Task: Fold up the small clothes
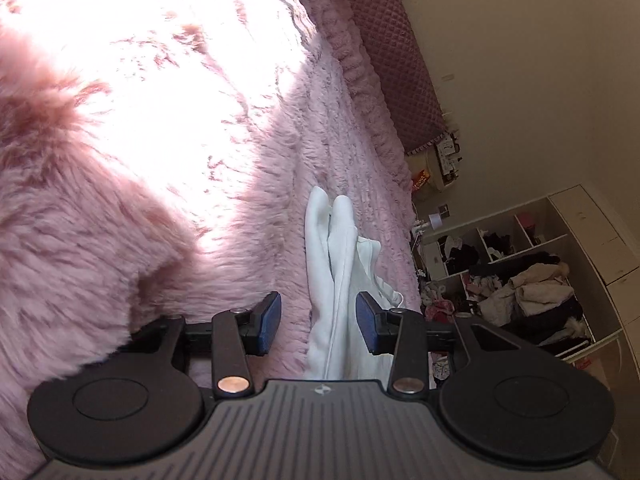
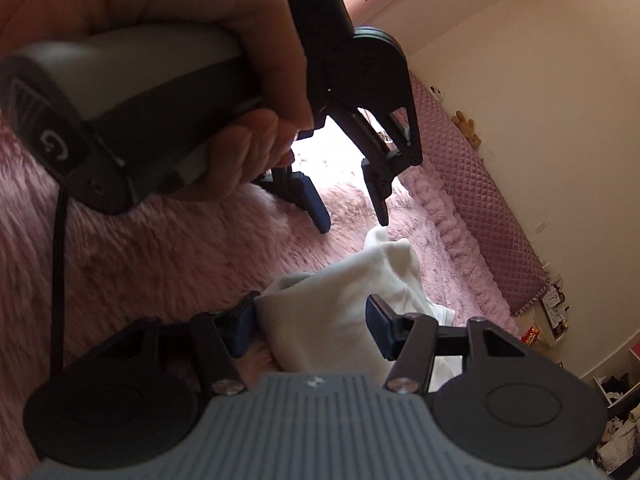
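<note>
Left claw (image 1: 319,322): jaws apart, blue pads clear of cloth, a white garment (image 1: 334,280) lying between them as a long, creased, bunched strip running toward 12 o'clock on the pink furry bed cover (image 1: 120,208). Right claw (image 2: 312,326): jaws apart with the same garment's rumpled, doubled-over end between them; whether the left pad touches the cloth cannot be told. A hand (image 2: 224,92) at 11 o'clock holds the left claw above the garment's far tip.
</note>
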### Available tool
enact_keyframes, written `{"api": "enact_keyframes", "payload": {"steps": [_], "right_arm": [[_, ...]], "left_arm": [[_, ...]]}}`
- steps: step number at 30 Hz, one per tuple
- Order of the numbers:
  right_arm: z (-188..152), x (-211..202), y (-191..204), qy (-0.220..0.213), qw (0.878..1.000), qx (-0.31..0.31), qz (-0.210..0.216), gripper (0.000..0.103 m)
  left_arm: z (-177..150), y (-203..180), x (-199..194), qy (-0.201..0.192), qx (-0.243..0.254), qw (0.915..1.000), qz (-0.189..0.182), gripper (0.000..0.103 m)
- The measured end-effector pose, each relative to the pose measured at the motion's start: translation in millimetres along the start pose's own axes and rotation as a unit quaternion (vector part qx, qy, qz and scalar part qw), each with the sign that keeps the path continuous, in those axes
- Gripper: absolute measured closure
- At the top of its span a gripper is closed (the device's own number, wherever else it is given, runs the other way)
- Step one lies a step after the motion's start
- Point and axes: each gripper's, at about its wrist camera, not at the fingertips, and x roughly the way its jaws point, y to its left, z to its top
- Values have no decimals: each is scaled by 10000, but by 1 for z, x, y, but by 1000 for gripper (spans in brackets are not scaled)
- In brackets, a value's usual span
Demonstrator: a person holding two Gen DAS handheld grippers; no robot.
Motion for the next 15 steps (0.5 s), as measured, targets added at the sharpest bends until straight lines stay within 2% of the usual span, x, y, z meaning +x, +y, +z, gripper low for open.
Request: {"api": "enact_keyframes", "payload": {"steps": [4,9,15], "right_arm": [[-1,6,-1,-33,10000,36,-82,54],[-3,7,-2,-102,9999,68,-112,55],[-4,6,-8,-123,9998,113,-83,59]], "left_arm": [[17,5,40,349,-287,9988,-212,57],[29,-10,89,781,-335,9964,4,57],[36,-18,120,776,-468,9958,158,57]]}}
